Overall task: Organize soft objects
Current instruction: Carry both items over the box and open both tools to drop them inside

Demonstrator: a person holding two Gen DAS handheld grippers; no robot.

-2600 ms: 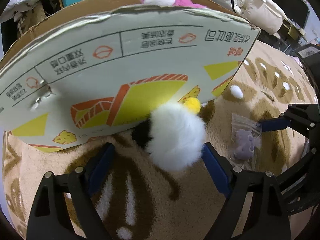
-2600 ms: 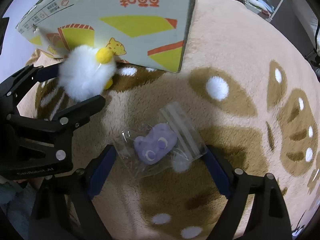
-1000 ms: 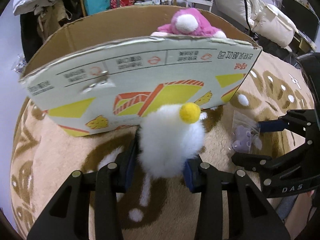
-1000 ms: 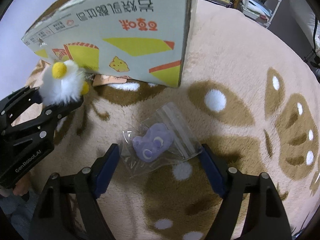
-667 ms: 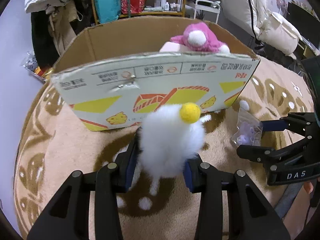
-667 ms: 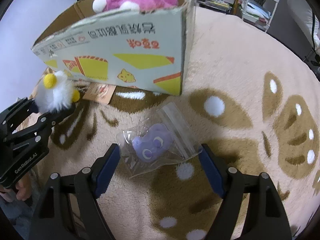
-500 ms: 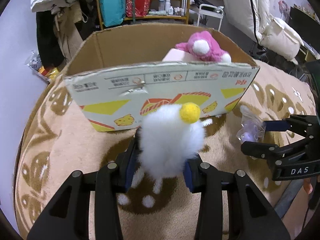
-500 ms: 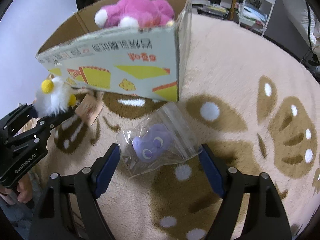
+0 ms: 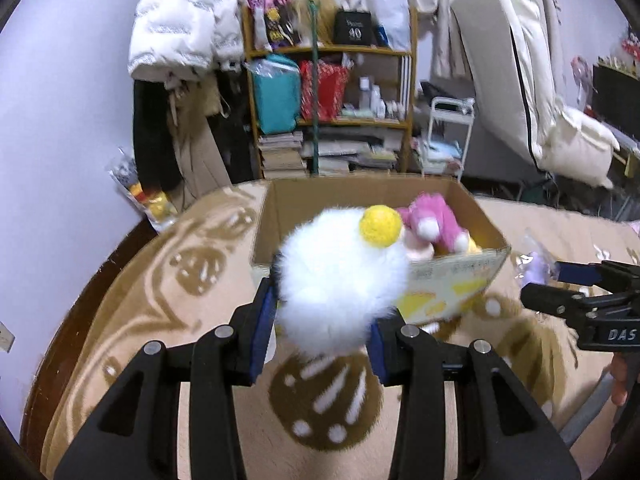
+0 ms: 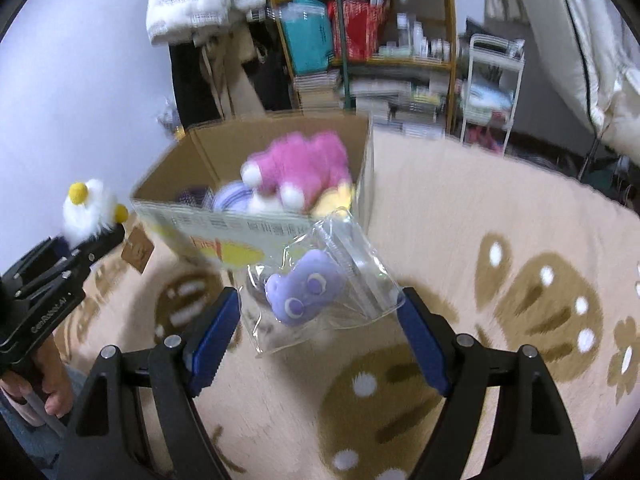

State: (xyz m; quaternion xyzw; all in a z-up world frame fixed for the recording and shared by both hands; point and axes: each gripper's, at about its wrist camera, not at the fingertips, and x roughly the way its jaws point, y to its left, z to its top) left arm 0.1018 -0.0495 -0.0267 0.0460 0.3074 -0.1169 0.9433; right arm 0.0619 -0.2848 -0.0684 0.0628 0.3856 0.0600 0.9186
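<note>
My left gripper (image 9: 322, 330) is shut on a white fluffy toy (image 9: 340, 280) with a yellow pompom and holds it in the air in front of the cardboard box (image 9: 452, 284). My right gripper (image 10: 318, 320) is shut on a clear bag (image 10: 324, 276) with a purple plush inside, lifted off the rug near the box's front wall (image 10: 224, 228). A pink plush (image 10: 300, 164) and other soft toys lie in the box. The left gripper and white toy (image 10: 90, 210) show at left in the right wrist view; the right gripper and bag (image 9: 532, 268) show at right in the left wrist view.
A beige rug (image 10: 500, 216) with brown patterns covers the floor. A brown paper tag (image 10: 138, 248) lies left of the box. Behind stand a cluttered shelf (image 9: 332, 100), a white cart (image 10: 492, 80) and hanging coats (image 9: 176, 40).
Both grippers have risen well above the rug with their loads. The bag has left the rug. The box's open top and its contents have come into view.
</note>
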